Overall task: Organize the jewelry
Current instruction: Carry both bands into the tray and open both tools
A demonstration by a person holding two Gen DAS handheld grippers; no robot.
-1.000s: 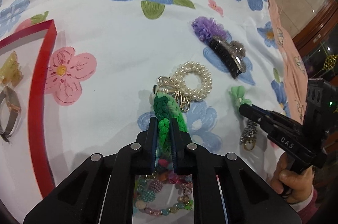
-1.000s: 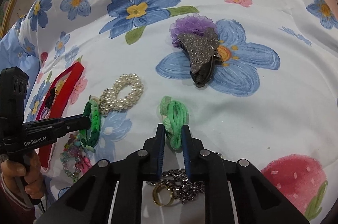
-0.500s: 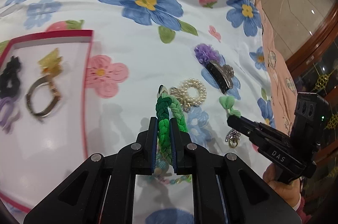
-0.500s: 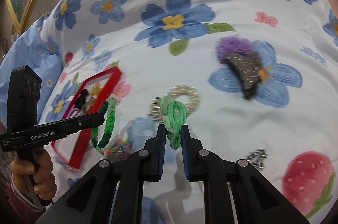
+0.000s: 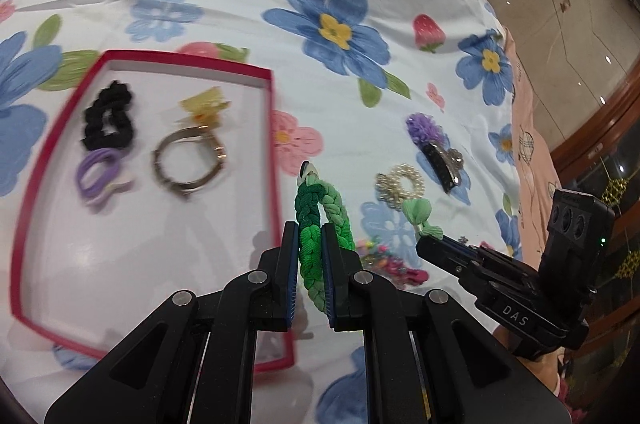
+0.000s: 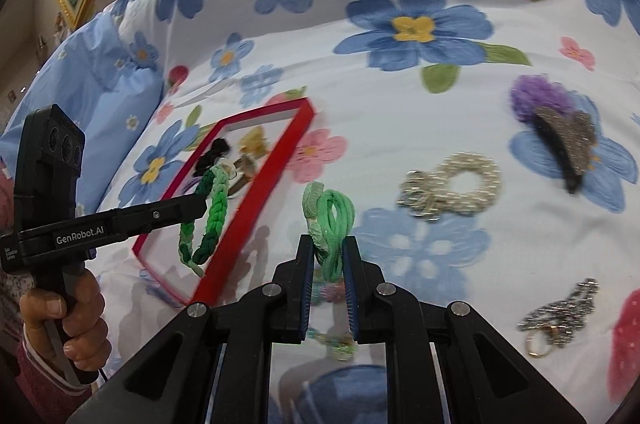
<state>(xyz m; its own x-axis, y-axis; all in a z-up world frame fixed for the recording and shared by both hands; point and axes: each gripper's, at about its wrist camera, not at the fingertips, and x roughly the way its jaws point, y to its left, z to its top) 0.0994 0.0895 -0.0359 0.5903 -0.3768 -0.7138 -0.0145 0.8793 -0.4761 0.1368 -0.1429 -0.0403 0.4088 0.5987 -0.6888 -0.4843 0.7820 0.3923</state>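
Left wrist view: the left gripper [image 5: 310,256] is clamped on a braided green hair tie [image 5: 316,224], held beside the red tray [image 5: 276,160]. The right gripper [image 6: 326,264] pinches a light green hair tie [image 6: 332,228] over the floral bedsheet [image 6: 360,104].

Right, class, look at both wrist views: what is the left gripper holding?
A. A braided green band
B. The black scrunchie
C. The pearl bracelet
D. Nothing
A: the left gripper is shut on the braided green band, which hangs off the bedspread near the red tray, while the pearl bracelet lies on the cloth and the black scrunchie sits in the tray.
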